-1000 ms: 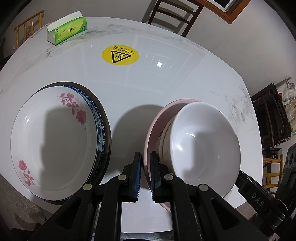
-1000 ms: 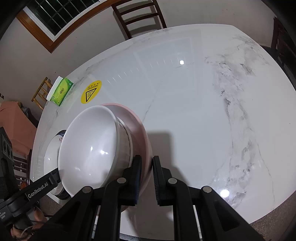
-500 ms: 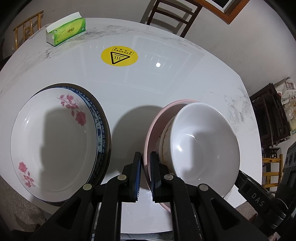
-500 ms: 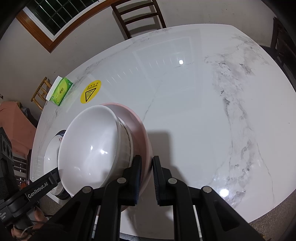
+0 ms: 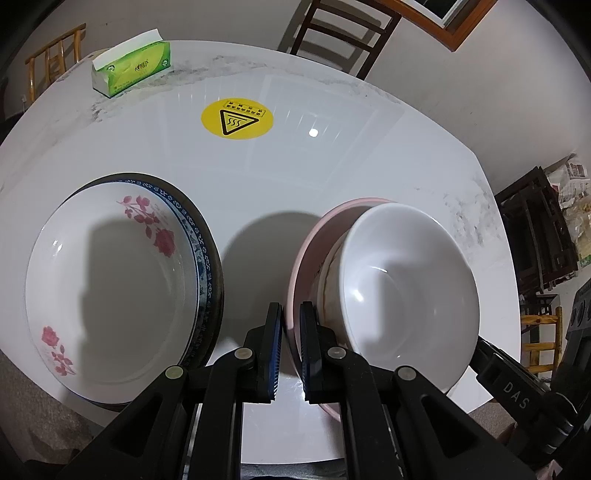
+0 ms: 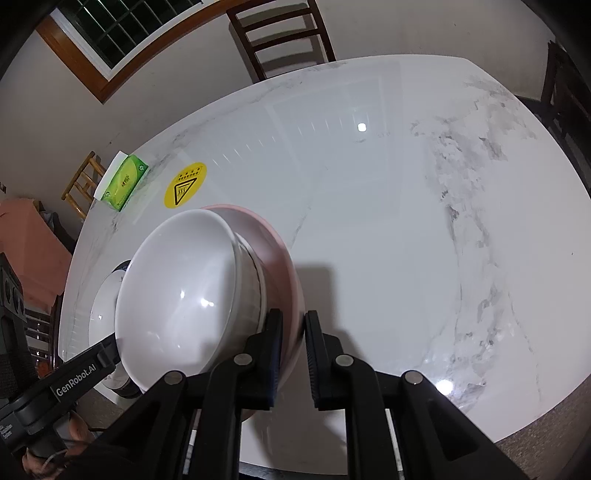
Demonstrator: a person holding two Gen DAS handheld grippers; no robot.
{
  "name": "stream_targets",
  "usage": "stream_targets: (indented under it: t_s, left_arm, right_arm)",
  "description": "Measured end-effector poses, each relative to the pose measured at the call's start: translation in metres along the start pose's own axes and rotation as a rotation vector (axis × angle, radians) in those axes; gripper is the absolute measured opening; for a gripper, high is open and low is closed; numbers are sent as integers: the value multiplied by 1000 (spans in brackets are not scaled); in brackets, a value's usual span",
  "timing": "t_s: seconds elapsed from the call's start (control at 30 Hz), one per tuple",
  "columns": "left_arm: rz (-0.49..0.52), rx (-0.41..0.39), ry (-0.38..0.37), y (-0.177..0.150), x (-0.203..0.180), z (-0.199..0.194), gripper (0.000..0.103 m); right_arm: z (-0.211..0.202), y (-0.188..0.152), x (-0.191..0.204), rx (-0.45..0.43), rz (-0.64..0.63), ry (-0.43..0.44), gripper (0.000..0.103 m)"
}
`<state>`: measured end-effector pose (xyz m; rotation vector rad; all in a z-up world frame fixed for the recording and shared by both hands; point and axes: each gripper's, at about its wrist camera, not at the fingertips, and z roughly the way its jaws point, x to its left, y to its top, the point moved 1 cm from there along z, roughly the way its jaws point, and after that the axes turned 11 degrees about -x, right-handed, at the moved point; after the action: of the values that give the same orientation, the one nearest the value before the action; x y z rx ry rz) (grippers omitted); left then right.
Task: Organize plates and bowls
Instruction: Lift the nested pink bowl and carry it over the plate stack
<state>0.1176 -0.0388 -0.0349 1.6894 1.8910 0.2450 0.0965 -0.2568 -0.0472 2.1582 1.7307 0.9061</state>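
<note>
A pink bowl (image 5: 317,236) holds a nested stack topped by a white bowl (image 5: 410,291), held above the white marble table (image 5: 280,177). My left gripper (image 5: 291,350) is shut on the pink bowl's near left rim. My right gripper (image 6: 293,354) is shut on the pink bowl's (image 6: 284,266) opposite rim, with the white bowl (image 6: 177,299) to its left. A stack of plates, topped by a white plate with red roses (image 5: 110,288), sits on the table to the left, with blue-patterned and dark rims under it.
A green tissue box (image 5: 131,68) lies at the table's far left. A yellow warning sticker (image 5: 236,119) marks the table's middle. Wooden chairs (image 5: 343,29) stand beyond the far edge. Dark furniture (image 5: 535,236) stands to the right.
Both grippers hold the pink bowl as before. The left wrist view has shifted very slightly, with the tissue box and sticker a little higher in frame.
</note>
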Motion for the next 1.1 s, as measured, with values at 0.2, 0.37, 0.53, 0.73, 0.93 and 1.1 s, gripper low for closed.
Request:
stream_targets:
  t_s: [0.2, 0.37, 0.53, 0.73, 0.93, 1.1]
  left_arm:
    - [2, -14, -2, 5, 4, -8, 5]
    - [-2, -33, 0, 9, 9, -17, 6]
    - [-12, -58, 8, 16, 18, -28, 5]
    - [-29, -84, 30, 24, 34, -41, 5]
    - [-56, -111, 58, 30, 56, -56, 5]
    - [-78, -127, 84, 33, 74, -65, 5]
  right_arm:
    - [-5, 4, 6, -9, -7, 10, 13]
    - [-8, 9, 19, -19, -30, 21, 13]
    - [-11, 14, 34, -28, -55, 36, 13]
    - [-11, 20, 58, -29, -91, 65, 13]
    - [-9, 21, 85, -23, -134, 96, 13]
    - [-5, 19, 106, -8, -162, 120, 13]
